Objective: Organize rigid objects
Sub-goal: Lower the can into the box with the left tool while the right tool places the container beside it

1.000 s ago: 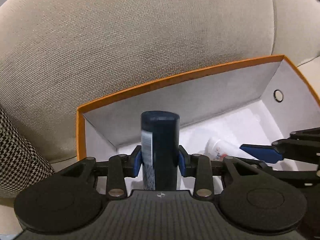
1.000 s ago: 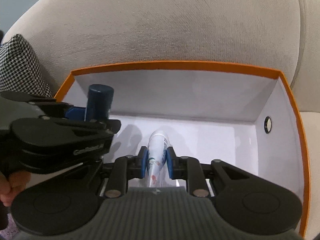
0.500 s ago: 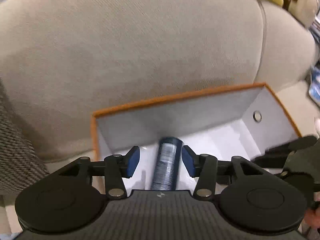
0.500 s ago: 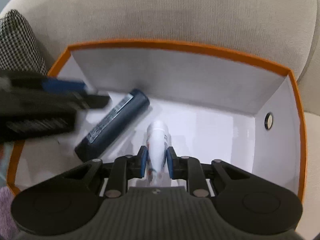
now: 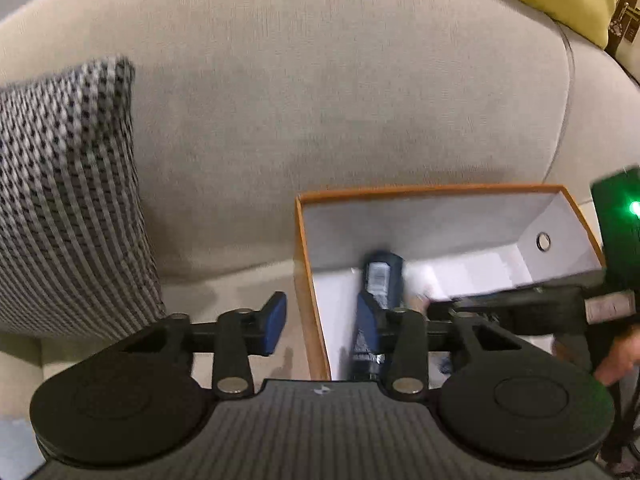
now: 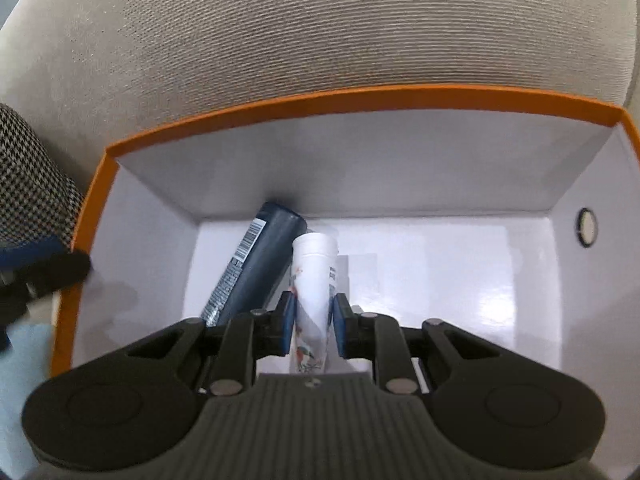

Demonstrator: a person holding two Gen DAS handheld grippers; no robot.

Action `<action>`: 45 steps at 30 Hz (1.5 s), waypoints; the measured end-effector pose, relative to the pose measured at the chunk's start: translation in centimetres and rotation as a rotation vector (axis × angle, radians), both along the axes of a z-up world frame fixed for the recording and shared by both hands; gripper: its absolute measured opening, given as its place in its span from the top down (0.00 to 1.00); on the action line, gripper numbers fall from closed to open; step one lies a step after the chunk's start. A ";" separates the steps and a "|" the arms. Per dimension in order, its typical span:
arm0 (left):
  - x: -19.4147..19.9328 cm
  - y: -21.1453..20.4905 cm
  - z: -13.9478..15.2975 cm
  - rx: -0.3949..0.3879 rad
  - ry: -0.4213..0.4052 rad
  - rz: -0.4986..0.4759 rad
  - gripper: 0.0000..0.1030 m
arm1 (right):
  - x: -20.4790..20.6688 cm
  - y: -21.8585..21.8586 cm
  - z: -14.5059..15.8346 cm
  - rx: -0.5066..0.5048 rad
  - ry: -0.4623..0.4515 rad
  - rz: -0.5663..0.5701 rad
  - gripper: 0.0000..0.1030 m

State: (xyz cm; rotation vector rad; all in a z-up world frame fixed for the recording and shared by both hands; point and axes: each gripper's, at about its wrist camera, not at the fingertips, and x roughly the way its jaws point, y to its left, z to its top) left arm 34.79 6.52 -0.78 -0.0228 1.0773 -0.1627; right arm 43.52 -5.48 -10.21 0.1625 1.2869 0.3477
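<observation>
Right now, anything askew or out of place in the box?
Mildly. The dark blue bottle lies on its side, slanted across the orange box floor toward the back-left corner. The white tube sits clamped in the right gripper. No spills or damage visible.

The left wrist view looks forward along the left tool (image 5: 322, 322) from outside and to the left of the orange-rimmed white cardboard box (image 5: 306, 280), down at a slant, far enough back to take in the beige fabric sofa back (image 5: 320, 100) and the black-and-white houndstooth cushion (image 5: 68, 208). The right wrist view sits much nearer, looking along the right tool (image 6: 311, 322) steeply down into the same box (image 6: 360, 98) from its near side. Both views share the box interior, the dark blue cylindrical bottle (image 5: 380, 280) (image 6: 256, 264) lying in it, the sofa back (image 6: 320, 32) and the cushion (image 6: 32, 184).
</observation>
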 end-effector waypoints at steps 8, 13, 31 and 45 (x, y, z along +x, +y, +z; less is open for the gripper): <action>-0.9 0.6 -0.7 -0.036 0.008 -0.014 0.77 | 0.9 3.3 -1.0 0.073 0.021 -0.005 0.80; -0.9 0.0 -1.3 -0.052 0.003 -0.011 0.79 | 1.1 4.2 -1.6 0.133 0.047 -0.004 0.80; -0.6 0.6 -2.1 -0.057 0.004 -0.007 0.79 | 0.6 1.6 -2.0 0.011 0.039 0.058 0.67; -0.6 0.7 -1.9 -0.054 -0.007 -0.017 0.79 | -0.3 2.9 -0.7 0.013 -0.038 0.231 0.78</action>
